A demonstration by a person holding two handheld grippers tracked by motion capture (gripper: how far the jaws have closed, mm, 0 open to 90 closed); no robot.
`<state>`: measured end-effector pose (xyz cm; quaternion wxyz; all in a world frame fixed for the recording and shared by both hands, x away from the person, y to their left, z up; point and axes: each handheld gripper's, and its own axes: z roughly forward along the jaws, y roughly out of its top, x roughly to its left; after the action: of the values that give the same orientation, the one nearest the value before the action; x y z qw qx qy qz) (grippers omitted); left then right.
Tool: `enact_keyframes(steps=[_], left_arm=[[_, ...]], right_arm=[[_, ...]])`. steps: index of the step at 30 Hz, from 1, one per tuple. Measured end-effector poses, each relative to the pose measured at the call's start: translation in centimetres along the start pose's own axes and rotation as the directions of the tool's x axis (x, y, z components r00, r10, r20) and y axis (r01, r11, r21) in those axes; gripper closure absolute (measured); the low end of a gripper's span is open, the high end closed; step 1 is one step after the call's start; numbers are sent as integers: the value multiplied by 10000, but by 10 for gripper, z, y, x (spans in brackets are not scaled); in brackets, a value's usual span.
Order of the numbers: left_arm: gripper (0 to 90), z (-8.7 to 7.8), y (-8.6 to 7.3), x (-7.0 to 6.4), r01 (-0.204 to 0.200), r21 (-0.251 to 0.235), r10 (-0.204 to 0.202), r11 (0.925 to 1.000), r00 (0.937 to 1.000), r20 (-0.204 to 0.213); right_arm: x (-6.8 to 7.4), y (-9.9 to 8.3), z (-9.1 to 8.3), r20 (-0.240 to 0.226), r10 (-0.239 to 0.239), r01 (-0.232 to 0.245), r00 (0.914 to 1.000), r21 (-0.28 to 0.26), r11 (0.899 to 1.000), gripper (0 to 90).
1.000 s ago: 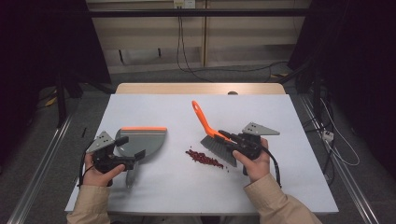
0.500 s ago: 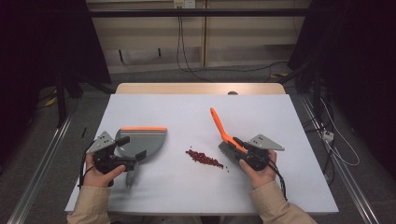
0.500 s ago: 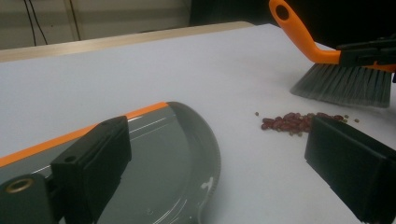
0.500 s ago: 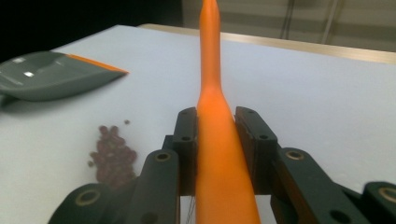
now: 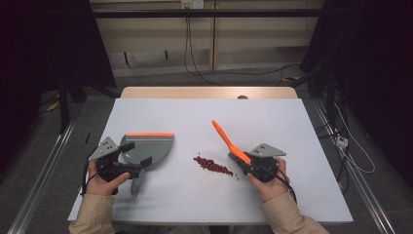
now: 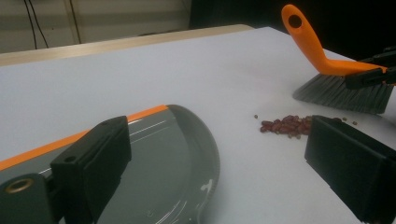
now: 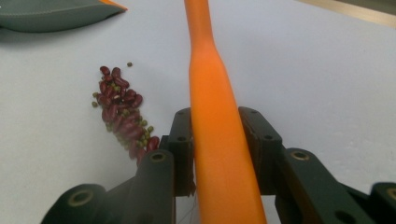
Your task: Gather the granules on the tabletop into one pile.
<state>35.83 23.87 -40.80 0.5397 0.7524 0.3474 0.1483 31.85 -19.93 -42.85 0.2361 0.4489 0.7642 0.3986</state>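
A grey dustpan [image 5: 151, 145] with an orange front edge lies flat on the white table [image 5: 204, 117] at the left. My left gripper [image 5: 137, 153] hovers over its near side, jaws wide apart and open [image 6: 215, 144], with the pan [image 6: 159, 154] under its left jaw. A small pile of dark red beans [image 5: 214, 165] lies in the middle of the table [image 6: 285, 126] [image 7: 121, 112]. To the right of the pile, my right gripper [image 5: 251, 165] is shut on the orange handle of a brush [image 5: 229, 139] [image 7: 205, 70]. The grey bristles [image 6: 345, 93] rest near the beans.
The table's wooden far edge [image 5: 209, 92] lies beyond the white surface. Cables [image 5: 341, 141] trail over the floor on the right. A metal rail [image 5: 44, 175] runs along the floor on the left. Bare tabletop stretches behind the beans and along the front edge.
My right gripper has carried the brush to the right and down, from behind the beans to the right of the pile. The left gripper and dustpan have stayed put.
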Motion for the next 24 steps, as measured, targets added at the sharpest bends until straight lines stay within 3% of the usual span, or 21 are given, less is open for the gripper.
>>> enact_keyframes(steps=[3, 5, 8, 10, 13, 17, 24], left_arm=[[70, 0, 0, -1, -22, 12, 22, 10000, 10000, 9], [70, 0, 1, -1, -52, -3, 52, 10000, 10000, 5], [70, 0, 1, -2, -67, -16, 67, 10000, 10000, 3], [70, 0, 1, -2, -76, 12, 76, 10000, 10000, 10], [70, 0, 2, -2, -90, -12, 90, 10000, 10000, -8], [70, 0, 1, -2, -65, -32, 65, 10000, 10000, -22], [70, -2, 2, -1, -56, -49, 56, 10000, 10000, -43]], right_arm=[[-2, -2, -3, 201, 333, -335, 9992, 97, 9994, 712], [-4, -5, -4, 305, 875, -872, 9957, -128, 9961, 713], [3, -7, -2, 315, 1288, -1272, 9912, -470, 9908, 713], [14, -7, 2, 382, 1083, -1058, 9934, -608, 9925, 712], [25, -4, 10, 426, 1188, -1144, 9920, -947, 9889, 712], [30, -1, 20, 407, 1496, -1436, 9879, -1234, 9819, 713], [38, 4, 33, 721, 1665, -1533, 9834, -1601, 9751, 713]])
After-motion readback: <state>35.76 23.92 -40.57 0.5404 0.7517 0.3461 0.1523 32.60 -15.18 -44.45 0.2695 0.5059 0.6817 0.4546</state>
